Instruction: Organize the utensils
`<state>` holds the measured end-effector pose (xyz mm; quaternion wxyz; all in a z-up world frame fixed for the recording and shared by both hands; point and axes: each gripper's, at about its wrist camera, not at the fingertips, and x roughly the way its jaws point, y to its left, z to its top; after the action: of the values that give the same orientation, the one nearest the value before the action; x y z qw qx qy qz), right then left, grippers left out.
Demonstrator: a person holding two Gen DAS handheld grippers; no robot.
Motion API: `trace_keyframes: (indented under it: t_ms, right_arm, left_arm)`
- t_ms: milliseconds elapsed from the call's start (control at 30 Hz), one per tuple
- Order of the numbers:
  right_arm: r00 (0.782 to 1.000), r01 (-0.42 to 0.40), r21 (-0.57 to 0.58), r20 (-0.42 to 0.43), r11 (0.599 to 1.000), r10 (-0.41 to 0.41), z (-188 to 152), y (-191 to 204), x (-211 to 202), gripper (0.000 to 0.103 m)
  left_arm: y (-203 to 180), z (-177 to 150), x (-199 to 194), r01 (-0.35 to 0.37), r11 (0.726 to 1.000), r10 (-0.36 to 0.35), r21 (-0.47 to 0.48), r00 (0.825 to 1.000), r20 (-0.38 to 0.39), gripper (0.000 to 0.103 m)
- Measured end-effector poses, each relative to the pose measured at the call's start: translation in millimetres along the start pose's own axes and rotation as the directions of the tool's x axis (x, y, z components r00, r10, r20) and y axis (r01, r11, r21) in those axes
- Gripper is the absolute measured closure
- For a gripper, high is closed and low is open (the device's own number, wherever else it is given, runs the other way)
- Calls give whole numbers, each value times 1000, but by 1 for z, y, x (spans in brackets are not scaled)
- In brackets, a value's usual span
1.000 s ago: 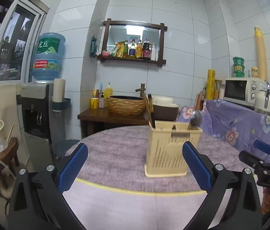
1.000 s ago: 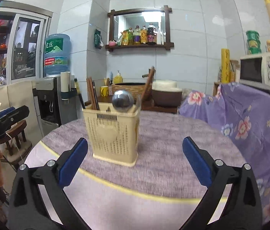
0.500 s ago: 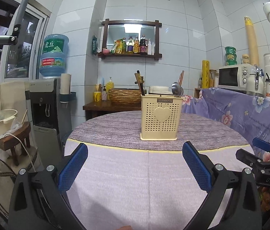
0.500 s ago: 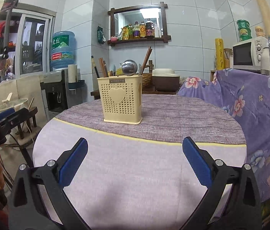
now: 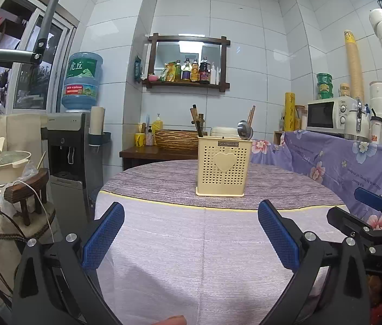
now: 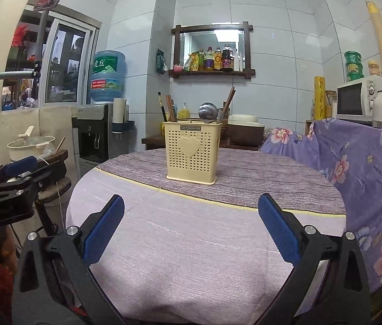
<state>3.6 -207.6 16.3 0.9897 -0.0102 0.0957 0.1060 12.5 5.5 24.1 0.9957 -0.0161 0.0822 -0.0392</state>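
Both grippers have drawn back toward the near table edge. Left gripper (image 5: 191, 233) and right gripper (image 6: 191, 227) hang spread wide, empty. Farther off, mid-table (image 6: 218, 243), the caddy (image 6: 193, 153) holds chopsticks (image 6: 169, 108) and 1 ladle (image 6: 208, 112). Sorting looks finished; next, probably just setting down.

Left hand-held gripper (image 5: 191, 239): pulled back from the utensil basket (image 5: 223, 169) since a second ago; the basket, once close at 12 o'clock, now sits well apart.
Right hand-held gripper (image 6: 191, 227): likewise withdrawn; the basket (image 6: 192, 153), formerly near at 11 o'clock, now stands farther off.
Surface (image 5: 204, 243): much more bare cloth shows ahead of both.
Camera height: lower, so the basket is viewed more side-on.
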Motion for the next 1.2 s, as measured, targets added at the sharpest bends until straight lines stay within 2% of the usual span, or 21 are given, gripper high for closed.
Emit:
trace_keyframes:
  t_ms: [1200]
  right_arm:
    - [1000, -1, 11, -18, 1000, 2, 1, 0, 2, 6]
  left_arm:
    - [-2, -4, -3, -3, 1000, 3, -3, 1000, 3, 5]
